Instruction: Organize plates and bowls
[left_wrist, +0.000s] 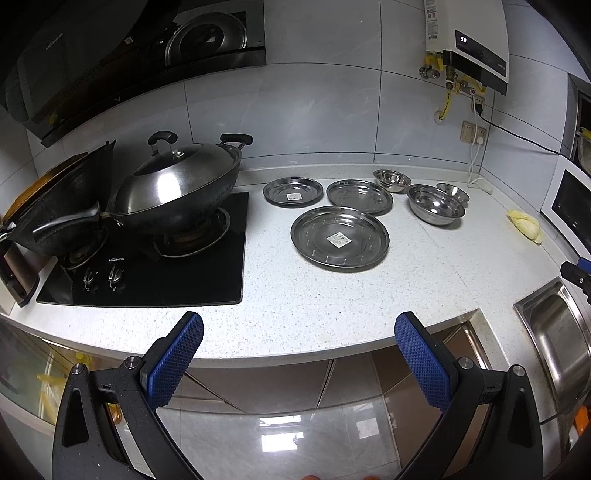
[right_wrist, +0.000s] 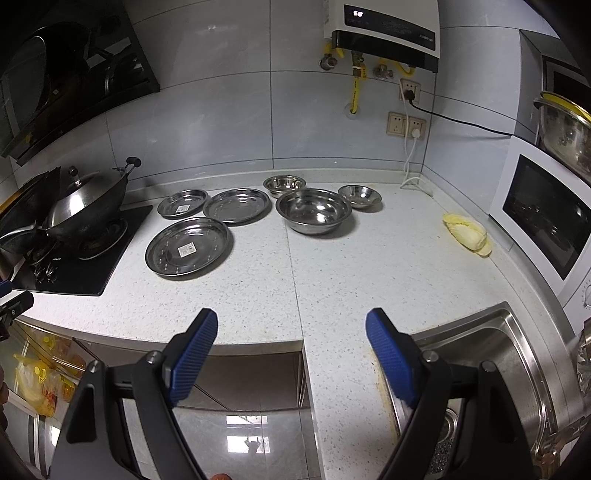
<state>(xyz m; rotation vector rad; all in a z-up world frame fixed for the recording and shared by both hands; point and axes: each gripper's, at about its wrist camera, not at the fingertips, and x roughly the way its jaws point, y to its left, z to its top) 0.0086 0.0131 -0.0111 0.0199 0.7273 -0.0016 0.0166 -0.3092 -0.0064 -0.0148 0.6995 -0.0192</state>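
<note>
Right wrist view shows the white counter (right_wrist: 332, 266) filling mid-frame, with three steel plates (right_wrist: 188, 246) left of centre and three bowls (right_wrist: 313, 211) just right of them, all lying singly, so stacking looks not yet begun. Both the left gripper (left_wrist: 299, 328) and right gripper (right_wrist: 291, 325) hang at the bottom edge, jaws apart and empty, so I judge the next move is a reach to the nearest plate. The wok (right_wrist: 86, 206) at left, sink (right_wrist: 491, 354) at lower right and cabbage (right_wrist: 467, 233) at right lie clear of that path.

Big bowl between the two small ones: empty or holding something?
Empty. In the right wrist view the large steel bowl stands upright on the countertop, its bare shiny bottom showing only reflections.
</note>
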